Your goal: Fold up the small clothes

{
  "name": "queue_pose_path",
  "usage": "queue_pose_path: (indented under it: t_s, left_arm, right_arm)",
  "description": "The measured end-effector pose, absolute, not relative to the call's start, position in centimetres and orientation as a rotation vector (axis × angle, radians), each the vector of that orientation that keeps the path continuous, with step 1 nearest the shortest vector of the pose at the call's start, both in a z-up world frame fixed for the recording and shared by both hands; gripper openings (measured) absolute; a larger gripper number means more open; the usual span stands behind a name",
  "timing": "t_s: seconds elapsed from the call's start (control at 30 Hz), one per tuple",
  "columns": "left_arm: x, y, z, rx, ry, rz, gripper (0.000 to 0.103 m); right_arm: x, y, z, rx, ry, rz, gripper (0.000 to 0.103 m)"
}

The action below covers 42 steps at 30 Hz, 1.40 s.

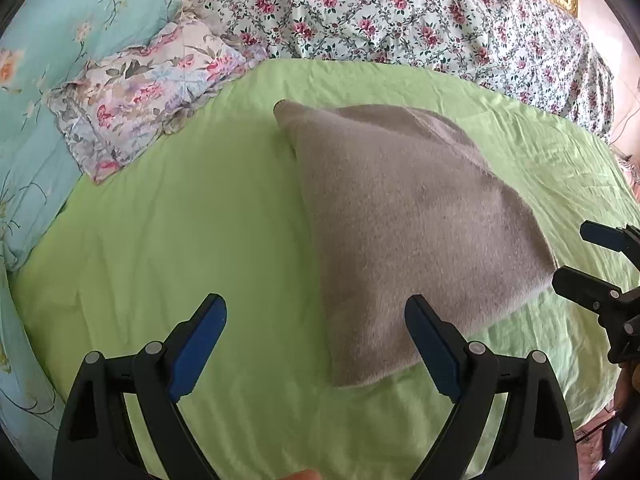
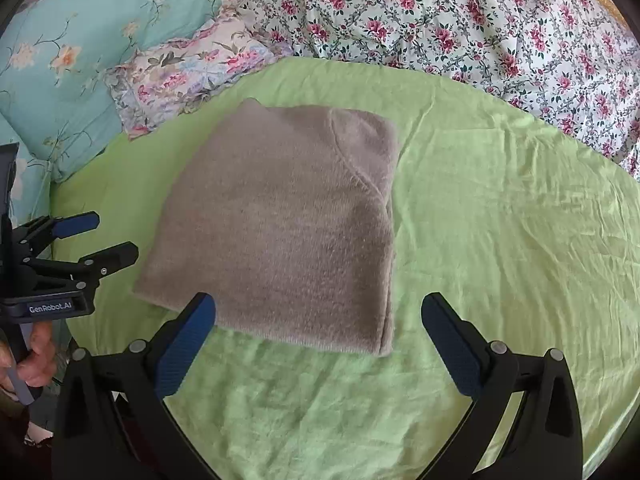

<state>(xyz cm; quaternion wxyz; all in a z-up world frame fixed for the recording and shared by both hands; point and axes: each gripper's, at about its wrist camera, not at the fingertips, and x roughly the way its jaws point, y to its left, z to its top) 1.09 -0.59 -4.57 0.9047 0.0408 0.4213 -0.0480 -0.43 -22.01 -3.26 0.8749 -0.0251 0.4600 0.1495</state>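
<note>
Grey garment [image 2: 280, 232] is laid folded on the green sheet [image 2: 500, 220], at 12 o'clock of both tongs. Left gripper [image 1: 316, 340] and right gripper [image 2: 318, 340] are held wide apart, empty, probably released after folding.

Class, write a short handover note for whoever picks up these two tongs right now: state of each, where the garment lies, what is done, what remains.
Left tongs: open, empty, near the garment's near-left edge.
Right tongs: open, empty, above its near edge.
Grey fuzzy garment: lies folded into a compact rectangle on the green sheet, touched by neither.
Done: the fold looks complete.
Left: perhaps one tidy-up, or fetch the next piece; none shows here.
</note>
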Motion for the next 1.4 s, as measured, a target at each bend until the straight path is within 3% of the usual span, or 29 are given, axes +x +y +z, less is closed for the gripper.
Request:
queue_pose_path:
  t_s: [0.53, 1.4]
  left_arm:
    - [2.4, -1.9, -4.8, 0.106, 0.876, -0.083, 0.091]
    - [4.0, -1.6, -4.1, 0.104, 0.877, -0.040, 0.091]
  right_arm:
    - [1.4, -22.3, -3.2, -0.059, 0.969, 0.310, 0.103]
    - [5.7, -25.1, -3.9, 0.237, 0.988, 0.323, 0.103]
